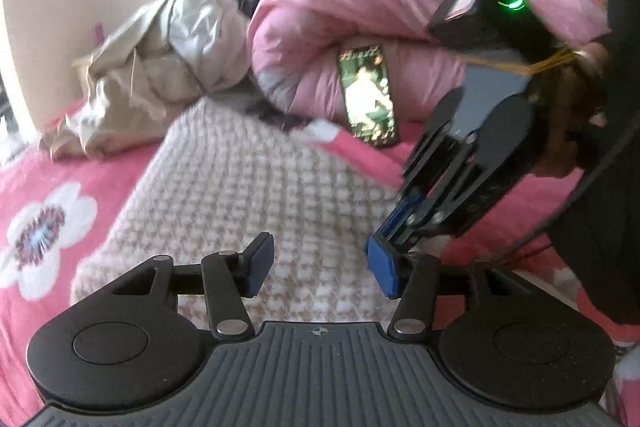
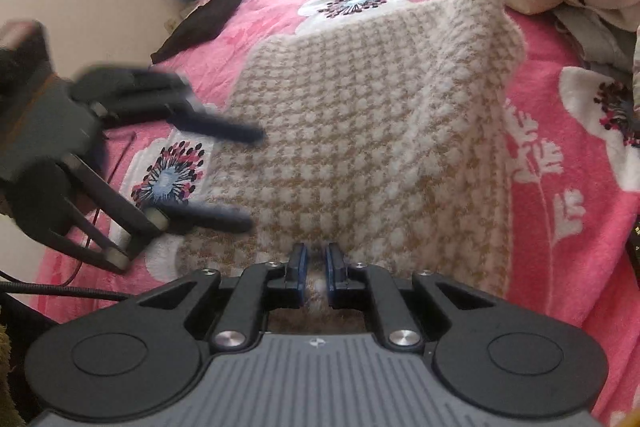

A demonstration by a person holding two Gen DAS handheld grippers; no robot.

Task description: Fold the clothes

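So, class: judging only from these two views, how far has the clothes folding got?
Done: the knitted sweater lies on the pink floral blanket, seemingly folded narrower, though this is uncertain. In hand: the right tongs stand nearly shut over its near edge, though a grip isn't clear; the left tongs hang open above it. Left: the crumpled beige garment is unfolded.

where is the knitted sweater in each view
Left wrist view: the sweater fills the centre, beyond the open left hand-held gripper.
Right wrist view: the sweater spreads across the centre, its near edge pinched in the right hand-held gripper.
Shared landmark: the pink flowered blanket beneath it.
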